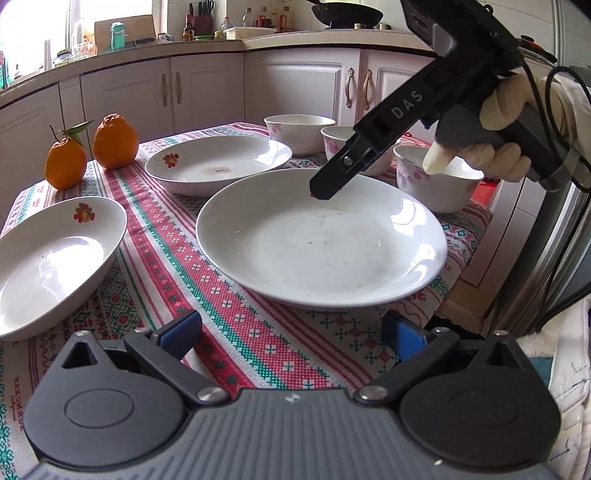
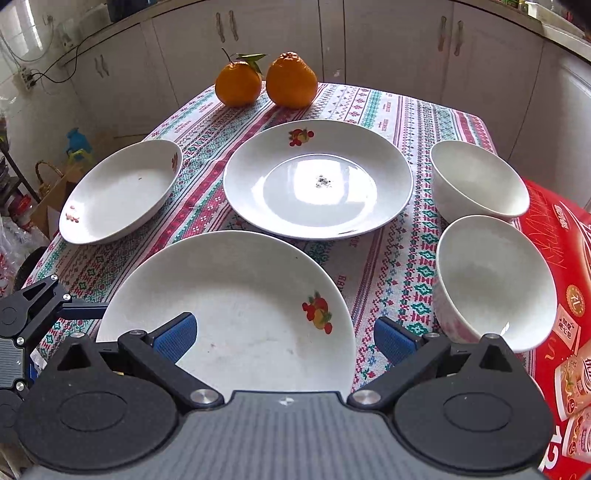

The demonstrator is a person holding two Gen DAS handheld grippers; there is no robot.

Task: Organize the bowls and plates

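Observation:
Three white plates with fruit prints lie on the patterned tablecloth: a near one (image 1: 321, 240) (image 2: 236, 306), a middle one (image 1: 218, 164) (image 2: 317, 181) and a third at the side (image 1: 55, 258) (image 2: 122, 192). Three white bowls (image 1: 299, 131) (image 1: 437, 177) (image 2: 478, 181) (image 2: 495, 280) stand beyond. My left gripper (image 1: 291, 332) is open and empty, just short of the near plate. My right gripper (image 2: 286, 338) is open and empty, its fingers above the near plate's rim; it also shows in the left wrist view (image 1: 323, 194), tip over that plate.
Two oranges (image 1: 88, 151) (image 2: 266, 79) sit at the table's far corner. A red carton (image 2: 557, 295) lies beside the bowls. White kitchen cabinets (image 1: 207, 92) and a counter with bottles and a wok (image 1: 347, 14) stand behind the table.

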